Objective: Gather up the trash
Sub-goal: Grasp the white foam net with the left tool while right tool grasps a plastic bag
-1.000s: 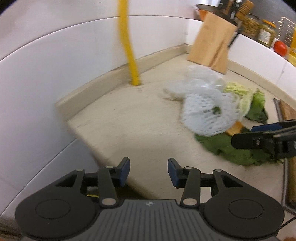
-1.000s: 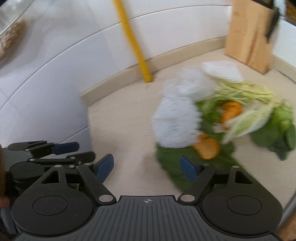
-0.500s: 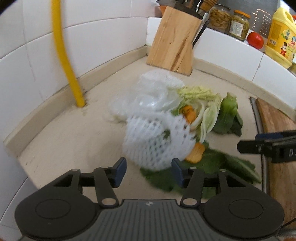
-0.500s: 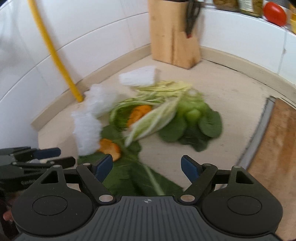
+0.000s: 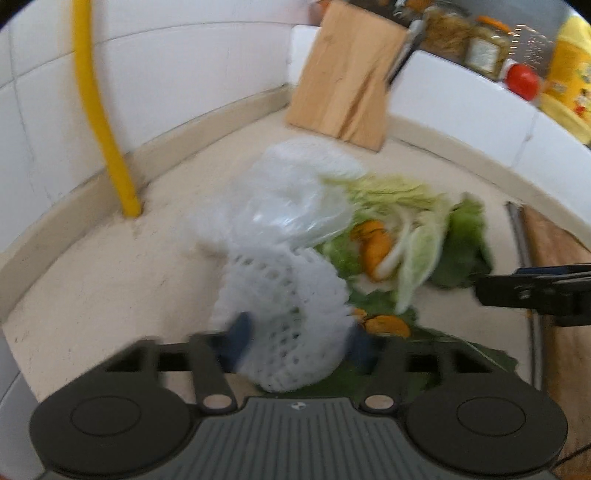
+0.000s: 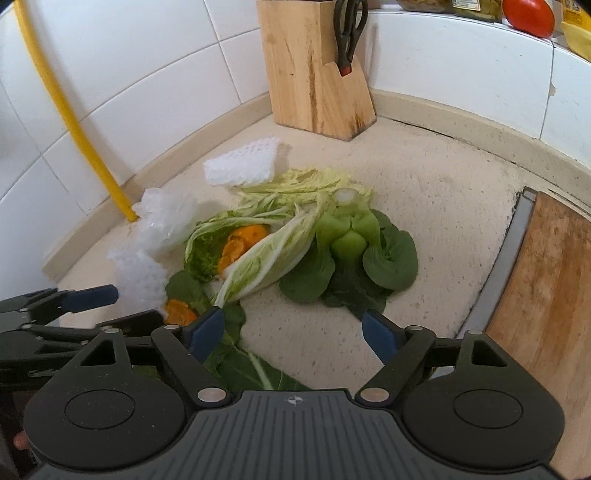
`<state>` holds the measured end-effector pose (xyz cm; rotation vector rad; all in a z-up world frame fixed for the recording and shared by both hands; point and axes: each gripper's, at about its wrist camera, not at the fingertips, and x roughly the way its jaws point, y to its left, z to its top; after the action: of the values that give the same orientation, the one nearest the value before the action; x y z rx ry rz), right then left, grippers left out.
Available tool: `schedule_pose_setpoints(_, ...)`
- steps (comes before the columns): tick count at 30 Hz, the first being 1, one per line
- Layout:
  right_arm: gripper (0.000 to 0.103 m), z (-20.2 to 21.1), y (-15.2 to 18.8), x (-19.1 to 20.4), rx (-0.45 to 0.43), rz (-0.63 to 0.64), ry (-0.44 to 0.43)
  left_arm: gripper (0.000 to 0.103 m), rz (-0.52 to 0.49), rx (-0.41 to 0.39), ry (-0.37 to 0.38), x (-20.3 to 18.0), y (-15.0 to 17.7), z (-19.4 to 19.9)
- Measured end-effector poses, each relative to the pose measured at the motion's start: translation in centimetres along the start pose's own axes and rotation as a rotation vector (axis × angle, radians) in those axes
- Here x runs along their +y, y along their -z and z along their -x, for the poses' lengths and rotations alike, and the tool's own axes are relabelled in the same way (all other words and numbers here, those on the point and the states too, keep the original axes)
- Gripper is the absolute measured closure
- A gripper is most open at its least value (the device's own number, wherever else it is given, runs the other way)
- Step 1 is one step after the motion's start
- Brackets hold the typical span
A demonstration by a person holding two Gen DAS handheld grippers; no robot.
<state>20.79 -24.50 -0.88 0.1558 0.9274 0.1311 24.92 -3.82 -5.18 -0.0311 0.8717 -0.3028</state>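
- Two tongs are at work: the left tongs (image 5: 299, 339) are closing on the near foam net sleeve (image 5: 288, 314), whose white mesh sits between the blue pads at the front of the rubbish heap on the bench (image 6: 436, 206). The right tongs (image 6: 291, 332) are spread wide with nothing between them, hanging over bare bench just in front of the bok choy (image 6: 351, 236).
- To do this pinch well, I would squeeze the sleeve gently across its middle. It looks soft and springy, so a grip on the edge could let it slip out.
- Lift straight up before moving off; the plastic bag (image 6: 166, 218) lies against the sleeve's far side and may drag along.
- Left view is blurred, so how firmly the pads bite is a judgement.
- Count, trash: two foam net sleeves, the second foam net (image 6: 240, 162) lying flat towards the knife block (image 6: 314, 74); one crumpled plastic bag; one bok choy; orange peel (image 6: 240, 240) in at least two spots; several cabbage leaves (image 6: 266, 266), too overlapped to number.
- Count, not trash: one knife block, one yellow pipe (image 6: 74, 118), one chopping board (image 6: 546, 295), one tomato (image 6: 530, 16).
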Motion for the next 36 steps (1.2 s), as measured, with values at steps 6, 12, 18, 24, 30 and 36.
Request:
schedule_pose_setpoints(6,0.019,-0.3,-0.9,0.6,-0.011,0.013,-0.024,0.090,0.109,-0.019,0.058,2.7,-0.3,2.6)
schedule_pose_setpoints(12,0.019,-1.3,-3.5,3.5,-0.044,0.117,-0.062,0.090,0.143,-0.063,0.049,4.1,-0.2,4.9)
schedule_pose_setpoints(18,0.010,-4.7,-6.6,7.3,-0.050,0.243,-0.096,0.090,0.189,-0.063,0.008,5.7,0.1,4.6)
schedule_pose_setpoints(24,0.005,-8.9,-8.4,9.4,-0.020,0.291,-0.116,0.084,0.192,-0.066,-0.017,6.1,0.1,3.9)
schedule_pose_setpoints(30,0.007,-10.8,-7.7,11.0,0.010,0.362,-0.126,0.075,0.198,-0.029,-0.038,6.4,0.4,2.2)
schedule_pose_setpoints(36,0.064,-10.8,-7.4,11.2,0.069,0.336,-0.162,0.088,0.223,-0.035,-0.027,7.0,0.5,2.9)
